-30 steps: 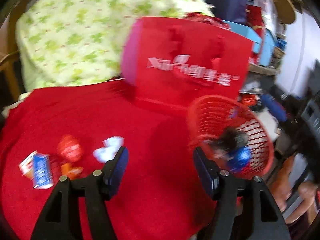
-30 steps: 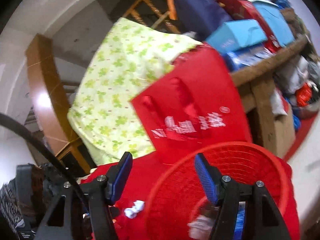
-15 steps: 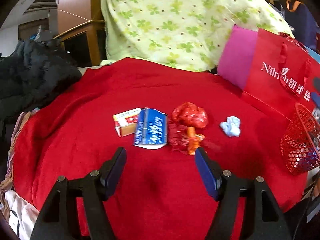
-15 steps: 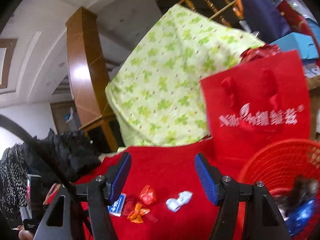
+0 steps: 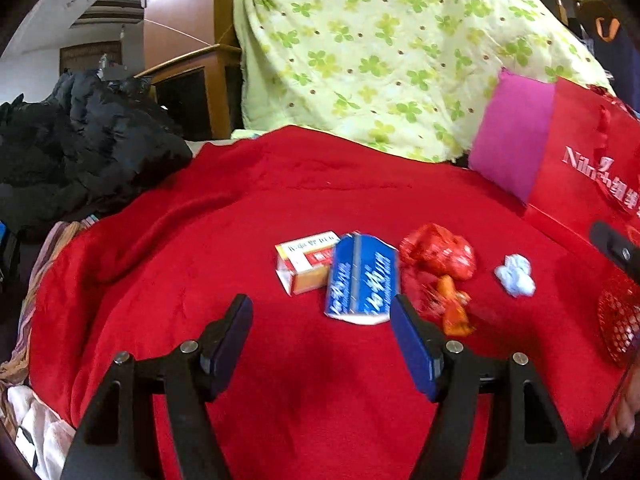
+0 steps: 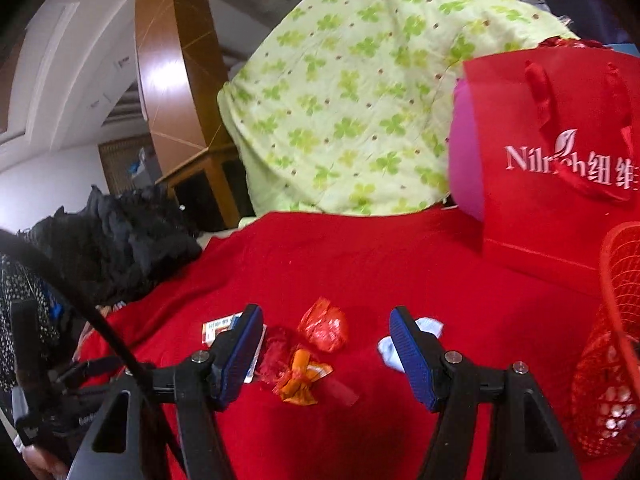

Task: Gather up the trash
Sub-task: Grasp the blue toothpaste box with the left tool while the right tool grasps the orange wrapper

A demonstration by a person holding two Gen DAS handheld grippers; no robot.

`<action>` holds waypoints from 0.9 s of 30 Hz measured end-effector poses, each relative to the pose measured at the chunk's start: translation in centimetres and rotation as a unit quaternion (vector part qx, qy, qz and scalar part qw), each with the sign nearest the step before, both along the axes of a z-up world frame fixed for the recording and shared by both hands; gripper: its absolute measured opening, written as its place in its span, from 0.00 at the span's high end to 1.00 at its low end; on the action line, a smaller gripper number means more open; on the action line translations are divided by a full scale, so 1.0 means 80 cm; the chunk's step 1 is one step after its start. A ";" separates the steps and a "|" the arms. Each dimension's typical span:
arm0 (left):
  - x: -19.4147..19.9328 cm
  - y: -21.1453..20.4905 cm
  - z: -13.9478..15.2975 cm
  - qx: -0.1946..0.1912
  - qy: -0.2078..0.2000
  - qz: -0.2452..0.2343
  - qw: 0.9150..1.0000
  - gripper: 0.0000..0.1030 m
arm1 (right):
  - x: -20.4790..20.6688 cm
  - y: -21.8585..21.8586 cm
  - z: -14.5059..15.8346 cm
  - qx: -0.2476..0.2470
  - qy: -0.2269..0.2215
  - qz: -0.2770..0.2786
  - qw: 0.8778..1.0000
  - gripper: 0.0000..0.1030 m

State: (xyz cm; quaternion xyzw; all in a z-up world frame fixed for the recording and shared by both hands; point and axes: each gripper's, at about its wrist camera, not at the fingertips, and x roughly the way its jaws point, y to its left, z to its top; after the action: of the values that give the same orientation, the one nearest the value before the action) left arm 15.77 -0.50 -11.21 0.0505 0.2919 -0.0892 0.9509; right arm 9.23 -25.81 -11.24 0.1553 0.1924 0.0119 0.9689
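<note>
Trash lies ahead of my left gripper (image 5: 321, 334), jaws apart and empty: box (image 5: 306, 261), blue packet (image 5: 362, 278), red wrapper (image 5: 438, 254), tissue (image 5: 515, 274). I judge a pick comes next, then the basket (image 6: 612, 344). My right gripper (image 6: 326, 354) gapes empty over the wrappers. Bag (image 6: 560, 152) reads "Nilrich".

The red paper bag (image 6: 560, 168) reads "Nilrich".

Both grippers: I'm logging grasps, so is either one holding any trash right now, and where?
Nothing is held. The left gripper and right gripper are open and empty.
</note>
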 end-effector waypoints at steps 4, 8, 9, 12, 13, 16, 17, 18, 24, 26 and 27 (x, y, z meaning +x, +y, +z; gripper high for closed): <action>0.019 -0.002 -0.006 0.003 -0.020 0.008 1.000 0.30 | 0.010 0.010 -0.006 -0.003 0.012 0.002 1.000 0.33; 0.030 -0.003 -0.024 0.013 -0.018 0.012 1.000 0.30 | 0.019 0.015 -0.014 -0.002 0.028 0.000 1.000 0.33; 0.034 -0.002 -0.027 0.010 -0.009 0.012 1.000 0.30 | 0.023 0.016 -0.018 -0.003 0.034 -0.001 0.999 0.33; 0.038 0.004 -0.027 -0.004 -0.006 0.014 1.000 0.30 | 0.029 0.021 -0.025 -0.010 0.049 -0.001 0.999 0.33; 0.039 0.005 -0.027 -0.003 -0.007 0.015 1.000 0.29 | 0.031 0.023 -0.027 -0.013 0.053 0.000 0.999 0.33; 0.041 0.008 -0.031 -0.006 0.001 0.017 1.000 0.29 | 0.038 0.026 -0.035 -0.009 0.069 0.006 0.998 0.33; 0.043 0.010 -0.031 -0.008 0.004 0.017 1.000 0.29 | 0.041 0.028 -0.037 -0.008 0.074 0.008 0.997 0.33; 0.044 0.011 -0.032 -0.009 0.005 0.018 1.000 0.29 | 0.042 0.029 -0.038 -0.010 0.077 0.009 0.997 0.33; 0.051 0.017 -0.033 -0.019 0.012 0.025 0.999 0.29 | 0.061 0.031 -0.036 -0.016 0.090 0.016 0.996 0.33; 0.054 0.018 -0.034 -0.019 0.014 0.027 0.999 0.29 | 0.068 0.029 -0.032 -0.013 0.091 0.016 0.996 0.33; 0.056 0.018 -0.035 -0.016 0.014 0.028 0.999 0.29 | 0.073 0.027 -0.029 -0.013 0.092 0.016 0.996 0.33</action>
State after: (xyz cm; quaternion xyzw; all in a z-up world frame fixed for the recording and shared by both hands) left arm 20.21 0.91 -13.99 0.0257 0.3055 -0.0677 0.9494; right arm 15.08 -23.69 -13.59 0.1405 0.2832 0.0108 0.9487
